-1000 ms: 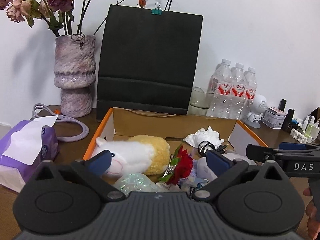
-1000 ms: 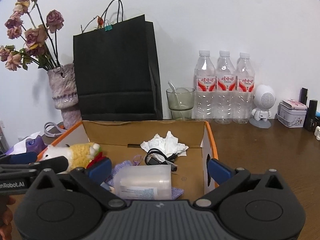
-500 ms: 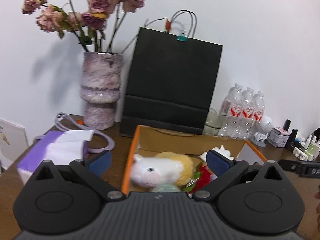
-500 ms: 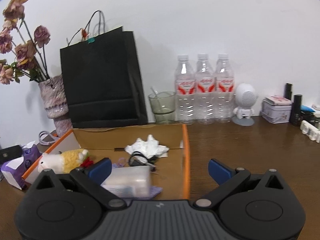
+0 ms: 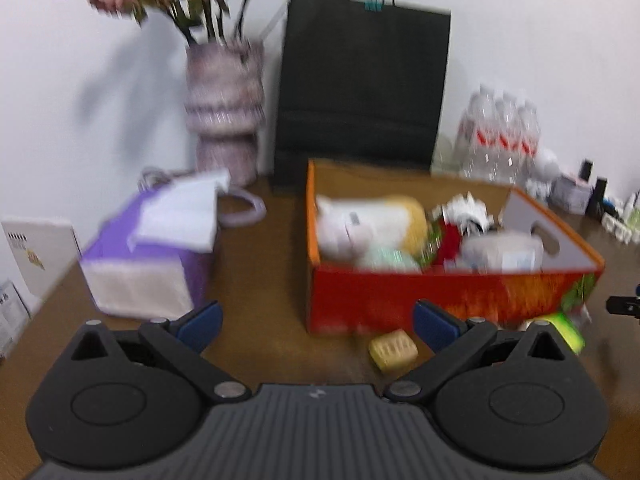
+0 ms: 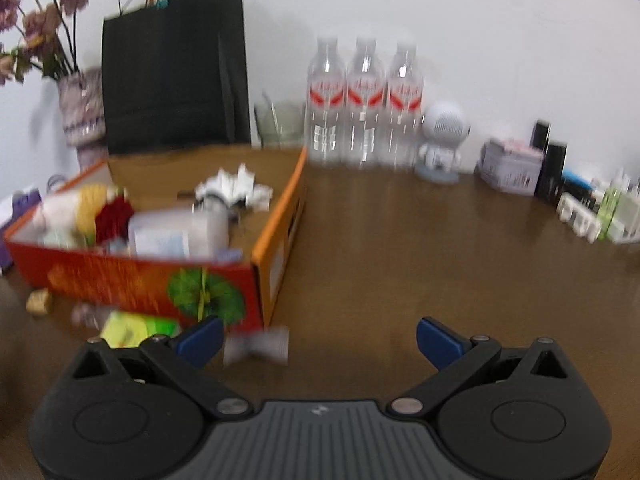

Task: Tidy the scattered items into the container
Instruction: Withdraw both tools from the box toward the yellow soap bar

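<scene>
The red and orange cardboard box [image 5: 440, 300] holds a plush toy [image 5: 368, 220], a red flower, crumpled tissue and a translucent container [image 6: 176, 232]. On the table before the box lie a small yellow block [image 5: 394, 350], a green-yellow packet [image 6: 132, 330] and a silvery wrapped item [image 6: 258, 346]. My left gripper [image 5: 316, 324] is open and empty, back from the box's front left corner. My right gripper [image 6: 318, 338] is open and empty, right of the box, near the silvery item.
A purple tissue pack [image 5: 156, 252], a vase of dried flowers [image 5: 224, 108] and a black paper bag [image 5: 360, 92] stand at the back left. Water bottles [image 6: 364, 100], a glass, a white robot figure [image 6: 442, 140], a tin and small bottles line the back right.
Both grippers have pulled back and away from the box; its front wall and the loose items before it now show. Both stay open. The view is blurred by motion.
</scene>
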Demonstrator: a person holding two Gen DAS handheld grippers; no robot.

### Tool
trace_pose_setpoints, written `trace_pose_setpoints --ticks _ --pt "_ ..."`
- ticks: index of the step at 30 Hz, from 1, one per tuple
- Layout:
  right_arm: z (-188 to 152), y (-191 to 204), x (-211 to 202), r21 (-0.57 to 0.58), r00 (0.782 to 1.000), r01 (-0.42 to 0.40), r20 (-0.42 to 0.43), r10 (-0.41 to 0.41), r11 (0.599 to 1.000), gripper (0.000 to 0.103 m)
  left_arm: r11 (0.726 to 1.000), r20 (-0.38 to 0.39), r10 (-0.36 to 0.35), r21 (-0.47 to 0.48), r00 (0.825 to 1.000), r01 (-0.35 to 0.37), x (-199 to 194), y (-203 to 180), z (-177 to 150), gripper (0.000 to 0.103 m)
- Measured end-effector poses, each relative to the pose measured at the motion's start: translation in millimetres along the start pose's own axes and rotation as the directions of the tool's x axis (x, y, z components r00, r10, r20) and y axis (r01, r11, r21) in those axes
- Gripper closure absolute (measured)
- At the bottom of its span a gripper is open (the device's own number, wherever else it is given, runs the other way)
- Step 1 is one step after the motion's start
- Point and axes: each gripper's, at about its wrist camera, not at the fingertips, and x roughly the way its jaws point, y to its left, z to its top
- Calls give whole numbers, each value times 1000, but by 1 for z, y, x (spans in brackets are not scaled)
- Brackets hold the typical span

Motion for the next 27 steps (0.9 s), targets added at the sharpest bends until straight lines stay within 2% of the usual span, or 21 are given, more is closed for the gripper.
trace_pose_setpoints --ticks 3,6,15,23,25,27 --pt "-9 6 12 27 1000 -8 -26 9 1000 0 999 -36 -17 -38 999 16 12 -9 -10 0" --pt "-13 20 18 -23 1000 9 -22 -10 1000 0 998 -66 -32 -55 997 29 23 -20 -16 0" --pt "-12 45 25 -120 999 46 15 -44 992 2 998 -96 29 -54 995 -34 42 -37 -20 0" --pt "-11 44 32 -94 1000 18 -5 -19 995 7 996 -101 47 -74 994 -55 52 -45 -20 0" --pt "-11 42 32 -83 1000 4 -6 -5 997 14 996 -104 58 -57 993 -65 54 -49 -21 4" --pt "-11 39 31 -59 1000 -28 -11 27 998 23 997 -95 70 -37 993 -74 54 -53 -22 17"
